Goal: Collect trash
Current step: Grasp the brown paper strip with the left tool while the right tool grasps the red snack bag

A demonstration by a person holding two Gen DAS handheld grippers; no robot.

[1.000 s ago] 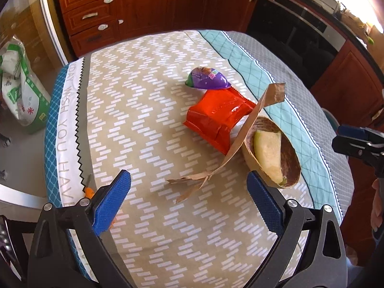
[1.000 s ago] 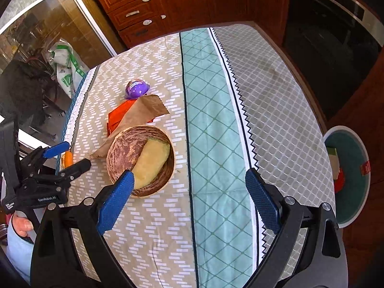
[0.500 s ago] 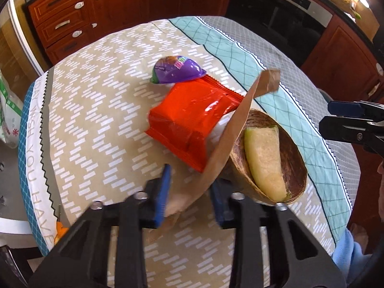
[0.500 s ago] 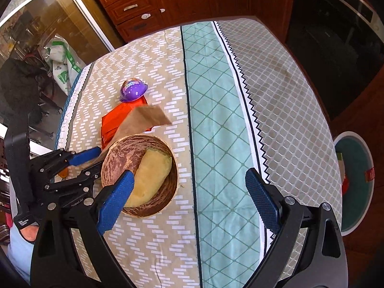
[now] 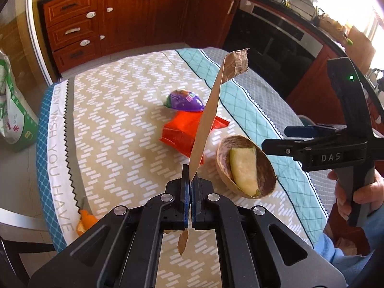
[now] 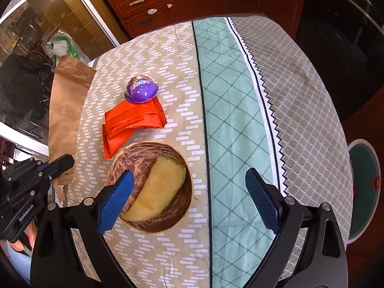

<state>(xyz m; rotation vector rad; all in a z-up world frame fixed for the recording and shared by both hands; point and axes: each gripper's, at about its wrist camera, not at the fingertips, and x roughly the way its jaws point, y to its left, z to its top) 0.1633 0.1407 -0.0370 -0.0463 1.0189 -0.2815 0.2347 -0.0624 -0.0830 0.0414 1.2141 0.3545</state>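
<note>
Your left gripper [image 5: 191, 187] has its fingers pinched tight on the paper bag [image 5: 208, 117], which hangs in the air above the table [image 5: 115, 120], clear of the cloth. Your right gripper [image 6: 189, 199] has its fingers spread wide, hovering over the bowl [image 6: 144, 158] with the melon slice [image 6: 158, 189]. The red wrapper [image 6: 132, 122] and purple cup [image 6: 141, 88] lie just past the bowl.
</note>
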